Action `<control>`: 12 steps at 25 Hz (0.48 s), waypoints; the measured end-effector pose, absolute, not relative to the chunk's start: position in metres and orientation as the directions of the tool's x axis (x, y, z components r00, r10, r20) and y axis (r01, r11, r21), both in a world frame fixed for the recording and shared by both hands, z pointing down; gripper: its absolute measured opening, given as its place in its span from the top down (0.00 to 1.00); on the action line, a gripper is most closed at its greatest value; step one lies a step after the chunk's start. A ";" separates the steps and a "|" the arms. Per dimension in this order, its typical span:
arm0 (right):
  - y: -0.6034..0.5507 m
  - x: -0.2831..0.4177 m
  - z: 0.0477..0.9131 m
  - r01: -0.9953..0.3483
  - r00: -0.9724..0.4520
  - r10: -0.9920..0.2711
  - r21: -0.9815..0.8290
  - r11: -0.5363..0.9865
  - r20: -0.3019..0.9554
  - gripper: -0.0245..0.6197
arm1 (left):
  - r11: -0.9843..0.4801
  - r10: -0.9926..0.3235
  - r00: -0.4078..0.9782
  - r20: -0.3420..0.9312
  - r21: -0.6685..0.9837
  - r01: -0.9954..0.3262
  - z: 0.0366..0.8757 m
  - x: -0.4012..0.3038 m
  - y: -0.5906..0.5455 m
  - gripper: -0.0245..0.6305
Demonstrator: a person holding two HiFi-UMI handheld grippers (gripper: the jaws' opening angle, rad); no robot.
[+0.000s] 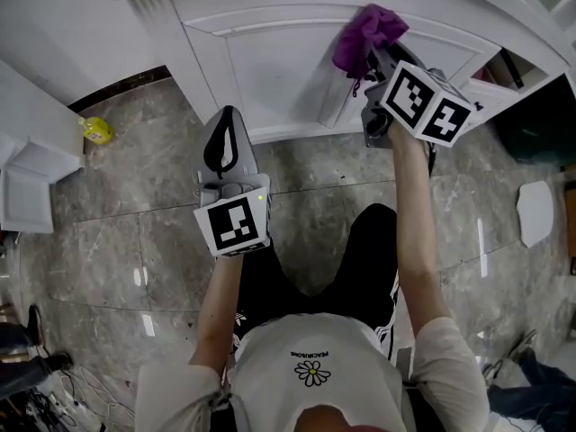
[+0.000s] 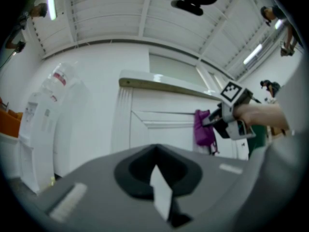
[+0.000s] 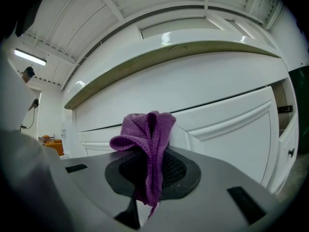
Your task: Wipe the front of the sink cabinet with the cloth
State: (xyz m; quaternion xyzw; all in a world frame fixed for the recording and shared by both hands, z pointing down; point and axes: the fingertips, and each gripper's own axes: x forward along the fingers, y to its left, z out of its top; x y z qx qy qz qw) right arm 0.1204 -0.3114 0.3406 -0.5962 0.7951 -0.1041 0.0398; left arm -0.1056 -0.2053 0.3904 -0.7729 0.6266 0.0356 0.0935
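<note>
Cloth (image 3: 145,134) tight in closed right gripper (image 3: 150,170)

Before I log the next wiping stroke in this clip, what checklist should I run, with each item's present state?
1. Purple knitted cloth held firmly: ok. The right gripper is shut on it.
2. Cloth spread to wipe: not ok. It sits bunched in a wad above the jaws.
3. Cloth touching the white panelled cabinet door: cannot tell. It is at the door's upper part, but contact isn't clear.
4. Left gripper out of the way: ok. It is shut, empty, and low over the grey marble floor, apart from the door.
</note>
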 end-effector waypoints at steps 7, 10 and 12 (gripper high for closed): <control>-0.286 0.103 0.328 -0.915 -0.332 -0.943 -0.249 0.317 0.018 0.88 | -0.180 -0.965 0.194 -0.178 -0.093 -0.979 0.388 -0.118 -0.202 0.96; -0.270 0.067 0.315 -0.882 -0.411 -0.911 -0.239 0.406 -0.028 0.88 | -0.162 -0.968 0.175 -0.178 -0.085 -0.983 0.389 -0.128 -0.201 0.96; -0.263 0.035 0.315 -0.850 -0.481 -0.876 -0.227 0.475 -0.032 0.88 | -0.149 -0.972 0.161 -0.174 -0.076 -0.986 0.390 -0.134 -0.200 0.96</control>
